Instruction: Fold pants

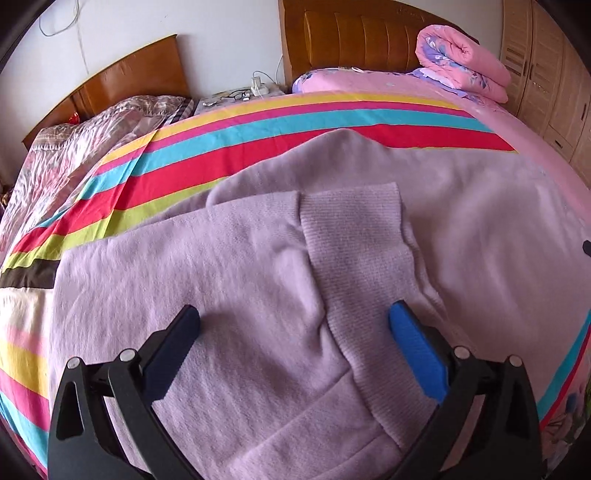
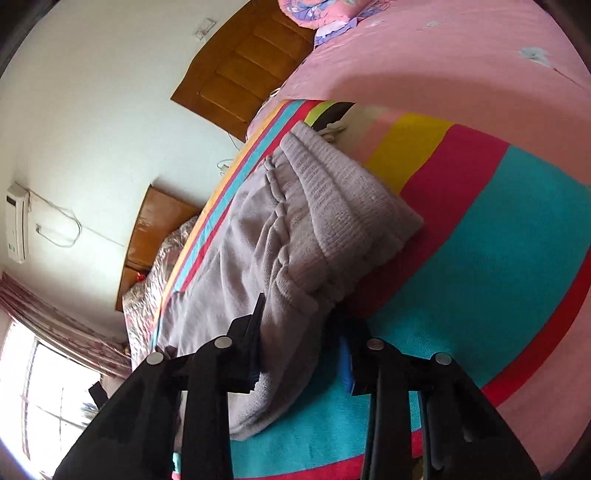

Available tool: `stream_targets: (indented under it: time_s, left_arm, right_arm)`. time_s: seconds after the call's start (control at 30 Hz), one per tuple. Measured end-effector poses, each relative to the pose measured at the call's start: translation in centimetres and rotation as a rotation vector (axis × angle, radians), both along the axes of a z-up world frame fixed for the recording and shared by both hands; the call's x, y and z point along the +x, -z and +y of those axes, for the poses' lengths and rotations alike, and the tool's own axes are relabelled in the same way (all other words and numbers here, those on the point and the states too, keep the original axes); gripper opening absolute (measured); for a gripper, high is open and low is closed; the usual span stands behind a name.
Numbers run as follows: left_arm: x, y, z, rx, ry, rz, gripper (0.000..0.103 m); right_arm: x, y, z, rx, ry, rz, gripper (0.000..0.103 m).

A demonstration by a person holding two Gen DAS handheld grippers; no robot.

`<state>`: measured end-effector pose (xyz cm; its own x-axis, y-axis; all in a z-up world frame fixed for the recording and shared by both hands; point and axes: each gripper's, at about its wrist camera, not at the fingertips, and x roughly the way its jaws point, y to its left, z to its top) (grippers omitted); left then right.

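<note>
Lilac knit pants (image 1: 229,266) lie spread on a striped sheet (image 1: 258,122) on the bed, with one leg folded back so its ribbed cuff (image 1: 351,229) lies on top. My left gripper (image 1: 294,312) hovers just above that leg, open, its fingers either side of the cuff band and not pressing it. In the right wrist view the pants (image 2: 258,229) lie bunched, ribbed waistband (image 2: 343,199) to the right. My right gripper (image 2: 301,310) is shut on a thick fold of the fabric at the pants' near edge, which fills the gap between its fingers.
A rolled pink floral quilt (image 1: 461,59) lies by the wooden headboard (image 1: 354,33). A nightstand (image 1: 236,96) with glasses and a charger stands between this bed and a second bed (image 1: 92,147) on the left. Wardrobe doors (image 1: 546,66) stand at the right.
</note>
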<state>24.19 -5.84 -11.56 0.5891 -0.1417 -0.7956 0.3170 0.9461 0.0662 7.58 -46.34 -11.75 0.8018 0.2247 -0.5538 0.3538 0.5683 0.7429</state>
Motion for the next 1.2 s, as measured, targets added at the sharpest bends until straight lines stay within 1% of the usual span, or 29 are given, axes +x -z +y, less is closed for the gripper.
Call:
stream_targets:
  time_s: [0.13, 0.4, 0.5, 0.7, 0.77, 0.83, 0.87, 0.9, 0.93, 0.97, 1.03, 1.07, 1.1, 1.17, 1.2]
  left_arm:
    - [-0.1, 0.1, 0.0, -0.002, 0.001, -0.010, 0.102]
    - [-0.3, 0.3, 0.5, -0.019, 0.013, -0.018, 0.102]
    - [-0.2, 0.4, 0.7, -0.029, 0.017, -0.017, 0.102]
    - [-0.2, 0.5, 0.9, -0.045, 0.024, -0.022, 0.102]
    - [-0.2, 0.5, 0.9, -0.047, 0.025, -0.022, 0.102]
    - [-0.2, 0.5, 0.9, -0.048, 0.026, -0.022, 0.102]
    - [-0.2, 0.5, 0.9, -0.049, 0.026, -0.021, 0.102]
    - [-0.2, 0.5, 0.9, -0.050, 0.027, -0.021, 0.102]
    - [-0.2, 0.5, 0.9, -0.051, 0.027, -0.021, 0.102]
    - [-0.2, 0.5, 0.9, -0.051, 0.027, -0.021, 0.102]
    - [-0.2, 0.5, 0.9, -0.056, 0.029, -0.020, 0.102]
    - [-0.1, 0.5, 0.9, -0.057, 0.029, -0.020, 0.102]
    - [-0.1, 0.5, 1.0, -0.057, 0.028, -0.020, 0.102]
    - [-0.1, 0.5, 0.9, -0.057, 0.027, -0.020, 0.102]
    - [-0.1, 0.5, 0.9, -0.057, 0.027, -0.021, 0.102]
  right_arm:
    - [-0.6, 0.2, -0.3, 0.042, 0.033, -0.046, 0.034]
    - [-0.6, 0.1, -0.1, 0.050, 0.093, -0.089, 0.033]
    - [-0.7, 0.3, -0.1, 0.052, 0.114, -0.076, 0.033]
    - [-0.5, 0.2, 0.3, 0.014, 0.127, -0.042, 0.032]
    - [-0.3, 0.1, 0.5, -0.026, 0.123, 0.018, 0.034]
    - [-0.3, -0.7, 0.7, -0.079, 0.108, 0.075, 0.044]
    - [-0.5, -1.2, 0.7, -0.102, 0.117, 0.096, 0.054]
    - [-1.1, -2.0, 0.8, -0.144, 0.154, 0.126, 0.058]
    - [-1.6, -3.1, 0.9, -0.193, 0.191, 0.147, 0.058]
    - [-1.9, -4.7, 1.6, -0.277, 0.200, 0.135, 0.058]
    - [-1.1, -7.4, 4.2, -0.437, 0.137, 0.098, 0.058]
    - [0.1, -8.6, 6.6, -0.516, 0.046, 0.070, 0.058]
    - [1.4, -9.0, 8.7, -0.554, -0.049, 0.054, 0.059]
    - [4.6, -8.7, 14.5, -0.634, -0.263, 0.052, 0.062]
    - [5.6, -8.2, 16.8, -0.679, -0.336, 0.058, 0.062]
